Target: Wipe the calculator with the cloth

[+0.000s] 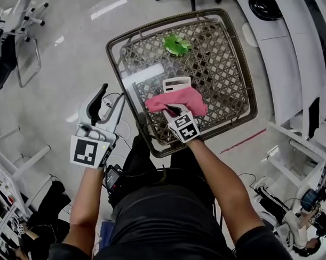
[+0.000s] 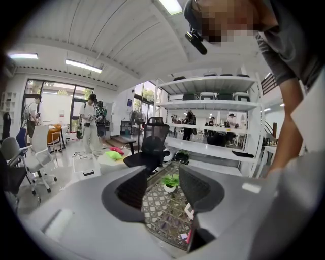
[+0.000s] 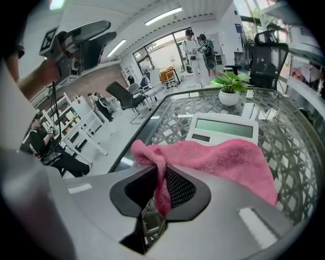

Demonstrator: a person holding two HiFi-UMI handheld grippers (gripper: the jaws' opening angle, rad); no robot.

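Here, right gripper [image 3: 161,187] tilted down, clamping cloth [image 3: 223,158], over calculator [image 3: 224,127]

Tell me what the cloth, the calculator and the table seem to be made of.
The cloth: soft pink fabric, probably microfibre or terry; fuzzy nap, limp folds. The calculator: likely hard plastic, matte off-white casing, with a greenish display window. The table: brown woven wicker-like lattice under what seems a glass sheet; ceiling lights reflect off it.
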